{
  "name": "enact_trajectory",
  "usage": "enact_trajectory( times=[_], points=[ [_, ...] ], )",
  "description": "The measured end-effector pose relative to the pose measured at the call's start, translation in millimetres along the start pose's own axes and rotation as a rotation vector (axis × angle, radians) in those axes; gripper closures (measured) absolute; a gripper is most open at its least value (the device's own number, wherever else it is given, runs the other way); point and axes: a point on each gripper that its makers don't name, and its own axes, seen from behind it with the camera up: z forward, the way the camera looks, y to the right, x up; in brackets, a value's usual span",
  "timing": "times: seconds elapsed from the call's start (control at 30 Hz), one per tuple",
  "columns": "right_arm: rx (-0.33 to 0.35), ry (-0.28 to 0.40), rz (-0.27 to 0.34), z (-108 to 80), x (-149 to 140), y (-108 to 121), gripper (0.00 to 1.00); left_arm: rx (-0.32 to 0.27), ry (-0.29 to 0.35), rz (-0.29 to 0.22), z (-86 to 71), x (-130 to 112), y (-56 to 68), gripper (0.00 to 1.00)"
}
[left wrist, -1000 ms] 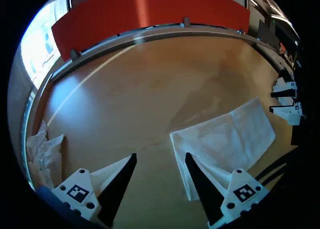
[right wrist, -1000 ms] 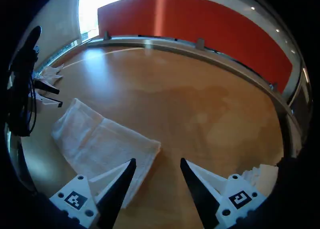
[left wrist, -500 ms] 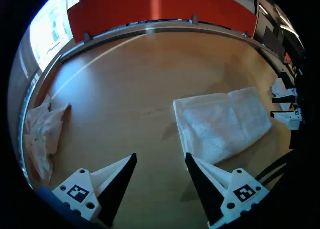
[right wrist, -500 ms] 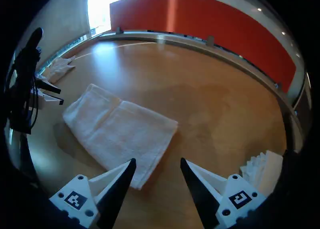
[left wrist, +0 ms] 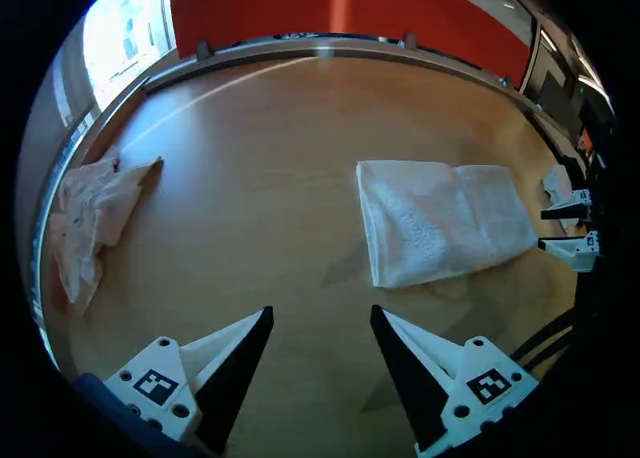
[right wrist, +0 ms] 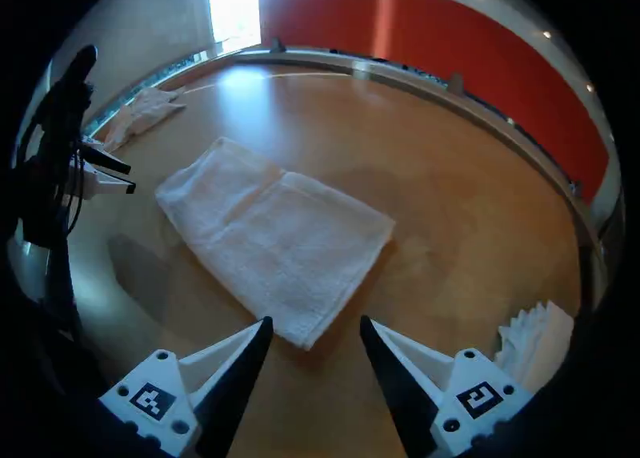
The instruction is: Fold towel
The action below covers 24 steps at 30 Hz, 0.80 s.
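**Folded towel lies flat ahead of both open grippers**

The towel [right wrist: 272, 238] lies on the wooden table [left wrist: 240, 178], clear of both grippers. In the right gripper view its near short edge sits just beyond the tips of the right gripper [right wrist: 316, 320], whose jaws stand spread with nothing between them. In the left gripper view the towel lies ahead and to the right of the left gripper [left wrist: 320, 310], apart from it. That gripper's jaws are also spread and empty.

The towel is white terry cloth, folded to a neat oblong. A step crosses it partway along, so one part looks thicker than the other, though how many layers lie there is hard to tell.

Seen from the right gripper, its long axis runs on a slant, from near the jaws away to the upper left. Seen from the left gripper, it runs crosswise, left to right.

A crumpled cloth [left wrist: 88, 210] lies near the table's edge, well apart from the towel. A stack of folded cloths [right wrist: 536, 342] sits beside the right gripper.
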Motion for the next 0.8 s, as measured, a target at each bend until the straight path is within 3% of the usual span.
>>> enact_trajectory(
  times=[0.2, 0.4, 0.8],
  points=[
    [0.056, -0.035, -0.046, 2.5, -9.3, -8.5, 0.29, 0.001, -0.003, -0.034, -10.6, -14.9, 2.8, 0.1],
    [0.072, -0.049, -0.059, 4.8, -12.5, -7.1, 0.39, 0.003, -0.016, -0.057, -16.6, -29.0, 4.4, 0.1],
    [0.104, -0.077, -0.083, 7.4, -20.9, -7.3, 0.73, 0.007, -0.019, -0.082, -25.3, -37.8, 4.0, 0.1]
  ],
)
